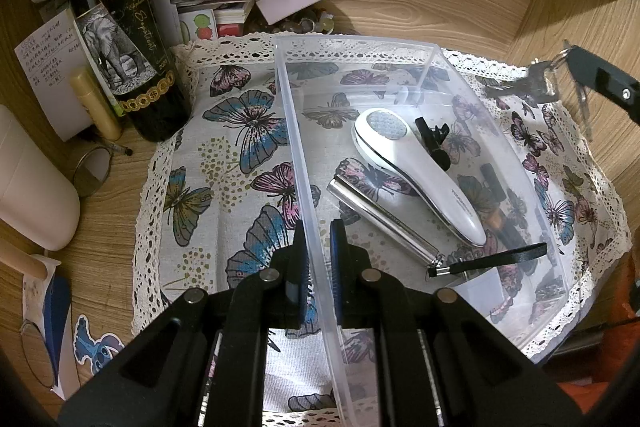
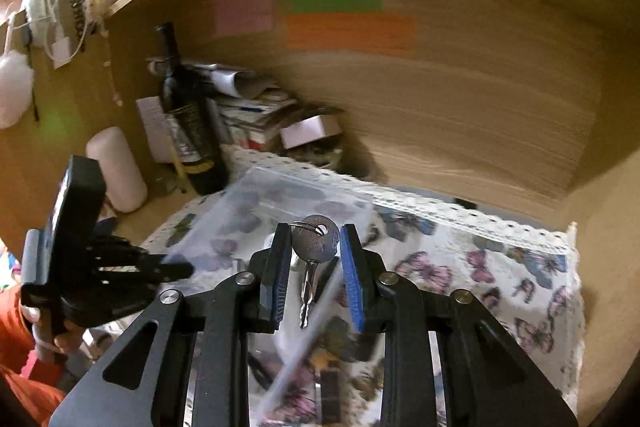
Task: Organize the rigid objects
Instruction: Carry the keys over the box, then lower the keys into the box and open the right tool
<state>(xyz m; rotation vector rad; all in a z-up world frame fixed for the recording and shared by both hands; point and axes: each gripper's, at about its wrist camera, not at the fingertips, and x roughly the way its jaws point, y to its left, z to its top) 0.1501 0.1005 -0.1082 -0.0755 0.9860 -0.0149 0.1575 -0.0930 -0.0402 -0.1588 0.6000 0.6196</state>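
A small metal key (image 2: 316, 241) on a ring is pinched by its flat head between the narrowed fingers of the right gripper (image 2: 314, 267), blade dangling above the clear plastic bin (image 1: 400, 47). Light, stiff and slick, it is judged best held by the head. The bin's near wall is straddled by the left gripper (image 1: 318, 259), fingers narrow; contact cannot be told. Inside are seen a white handheld device (image 1: 416, 175) and a steel tube (image 1: 380, 217), on a butterfly cloth (image 1: 224, 155).
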